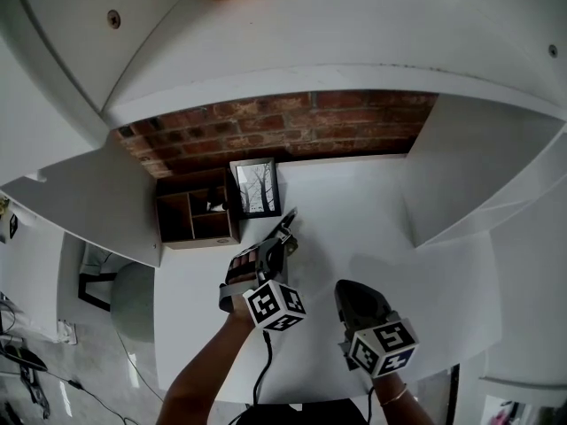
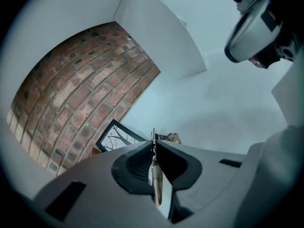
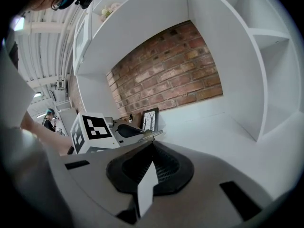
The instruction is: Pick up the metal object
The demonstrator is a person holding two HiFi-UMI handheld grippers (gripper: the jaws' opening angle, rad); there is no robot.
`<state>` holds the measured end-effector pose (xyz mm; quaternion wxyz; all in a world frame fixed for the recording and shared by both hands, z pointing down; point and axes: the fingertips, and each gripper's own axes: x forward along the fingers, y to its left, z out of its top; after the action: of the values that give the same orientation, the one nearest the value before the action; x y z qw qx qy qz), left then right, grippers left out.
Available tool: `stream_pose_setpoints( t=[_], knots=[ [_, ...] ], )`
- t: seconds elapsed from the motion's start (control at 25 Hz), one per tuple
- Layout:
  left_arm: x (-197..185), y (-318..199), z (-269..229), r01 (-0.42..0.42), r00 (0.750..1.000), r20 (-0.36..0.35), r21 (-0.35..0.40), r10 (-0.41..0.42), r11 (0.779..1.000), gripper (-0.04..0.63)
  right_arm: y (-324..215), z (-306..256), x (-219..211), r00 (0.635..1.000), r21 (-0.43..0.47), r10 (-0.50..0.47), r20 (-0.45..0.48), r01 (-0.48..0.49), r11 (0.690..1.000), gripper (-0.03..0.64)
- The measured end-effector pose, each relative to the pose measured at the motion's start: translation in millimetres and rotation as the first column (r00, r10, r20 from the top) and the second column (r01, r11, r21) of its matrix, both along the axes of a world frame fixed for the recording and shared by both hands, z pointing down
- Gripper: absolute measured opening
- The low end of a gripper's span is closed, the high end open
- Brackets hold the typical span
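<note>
On the desk [image 1: 372,211], the picture frame [image 1: 256,187] stands at the back before the brick wall [image 1: 283,127] with the compartmented box [image 1: 197,216] just to its left, while the left gripper [image 1: 285,235], the metal object [image 2: 156,180] between its jaws, is just before the frame and the right gripper [image 1: 353,290] nearer, to its right.

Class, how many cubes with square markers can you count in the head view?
2: one cube on the left gripper, left of centre; another on the right gripper beside it. None appear hidden.

head: steeply down | gripper views: low over desk [image 3: 213,127] | shared: brick wall [image 3: 166,75]
</note>
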<state>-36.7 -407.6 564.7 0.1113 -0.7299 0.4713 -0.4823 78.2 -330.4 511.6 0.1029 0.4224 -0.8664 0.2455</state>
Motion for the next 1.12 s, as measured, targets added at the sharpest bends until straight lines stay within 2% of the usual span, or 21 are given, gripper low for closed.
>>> stream_pose_setpoints(
  t=[0.12, 0.24, 0.44, 0.56, 0.64, 0.8, 1.0, 1.12],
  knots=[
    [3.1, 7.7, -15.7, -0.004, 0.998, -0.061, 0.016, 0.005, 1.0, 0.032, 4.0, -4.1, 0.7, 1.0, 0.008, 0.014, -0.004, -0.014, 1.0, 0.005],
    [6.9, 18.3, -33.2, 0.002, 0.987, -0.162, 0.022, 0.001, 1.0, 0.031, 10.1, -9.6, 0.9, 1.0, 0.021, 0.027, -0.01, -0.027, 0.999, 0.005],
    [13.4, 38.9, -57.9, 0.013, 0.943, -0.334, 0.01, -0.009, 1.0, 0.031, 21.8, -17.7, 0.2, 0.999, 0.038, 0.048, -0.016, -0.047, 0.998, 0.005],
    [16.9, 52.7, -71.4, 0.018, 0.898, -0.44, -0.006, -0.019, 1.0, 0.031, 29.5, -22.7, -1.2, 0.998, 0.049, 0.057, -0.017, -0.056, 0.997, 0.005],
    [16.6, 61.7, -80.7, 0.031, 0.846, -0.531, -0.031, -0.043, 0.999, 0.031, 34.1, -25.8, -2.4, 0.998, 0.056, 0.064, -0.019, -0.063, 0.996, 0.005],
    [6.6, 81.1, -98.3, 0.074, 0.715, -0.689, -0.101, -0.123, 0.992, 0.029, 43.9, -32.0, -5.0, 0.997, 0.072, 0.071, -0.023, -0.069, 0.995, 0.005],
    [-1.3, 105.5, -109.7, 0.076, 0.549, -0.815, -0.171, -0.184, 0.982, 0.029, 59.2, -39.4, -8.2, 0.997, 0.086, 0.077, -0.023, -0.074, 0.994, 0.005],
    [-7.1, 119.3, -116.7, 0.067, 0.438, -0.873, -0.207, -0.215, 0.976, 0.029, 68.7, -45.0, -10.7, 0.997, 0.096, 0.079, -0.022, -0.077, 0.992, 0.005]
  ],
)
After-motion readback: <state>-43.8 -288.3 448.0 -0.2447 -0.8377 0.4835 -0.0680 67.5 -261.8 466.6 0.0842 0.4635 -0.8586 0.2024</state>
